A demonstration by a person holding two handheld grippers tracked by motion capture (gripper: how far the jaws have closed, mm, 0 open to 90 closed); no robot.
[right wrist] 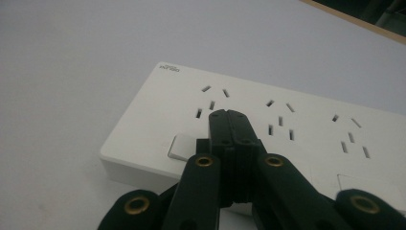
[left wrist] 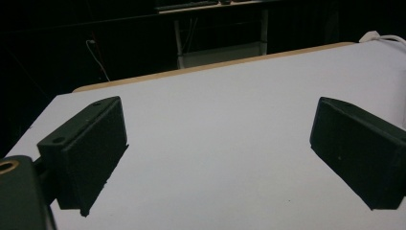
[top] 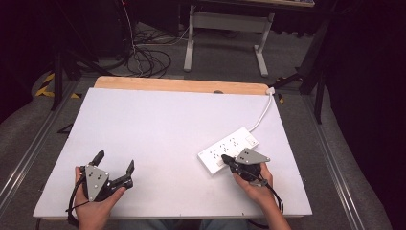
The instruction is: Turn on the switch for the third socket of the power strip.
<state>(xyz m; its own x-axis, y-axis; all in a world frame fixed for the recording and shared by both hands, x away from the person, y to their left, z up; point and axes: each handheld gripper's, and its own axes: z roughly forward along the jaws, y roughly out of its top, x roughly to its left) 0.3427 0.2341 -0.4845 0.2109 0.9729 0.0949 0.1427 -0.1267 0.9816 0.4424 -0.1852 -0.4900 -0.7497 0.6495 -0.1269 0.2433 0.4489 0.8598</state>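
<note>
White tabletop (top: 158,129) under us, dark room beyond it with cables on the floor and a desk frame at the back. We hold a gripper in each hand. Our right gripper (right wrist: 229,115) has its jaws pressed together with nothing between them, and the joined tip lies over the top face of the white power strip (right wrist: 287,129), close by the nearest group of socket slots and just past a small white rocker switch (right wrist: 181,146) at the strip's near end. Whether the tip touches the plastic we cannot tell. From the high view that same right gripper (top: 226,159) sits at the near-left end of the power strip (top: 229,147), which lies slanted on the right half of the table, its white cord (top: 263,112) running off to the far right corner.

Our left gripper (left wrist: 218,143) has its jaws spread wide over bare table, holding nothing; from above it (top: 115,164) rests low on the left, well apart from the strip.

We judge the step in hand to be pressing that rocker switch with the closed tip. The next move, as we see it, calls for drawing the tip back a little toward the switch and pushing down on it, while the strip, which is unheld and light, may slide or tip; the idle left gripper could steady it.
</note>
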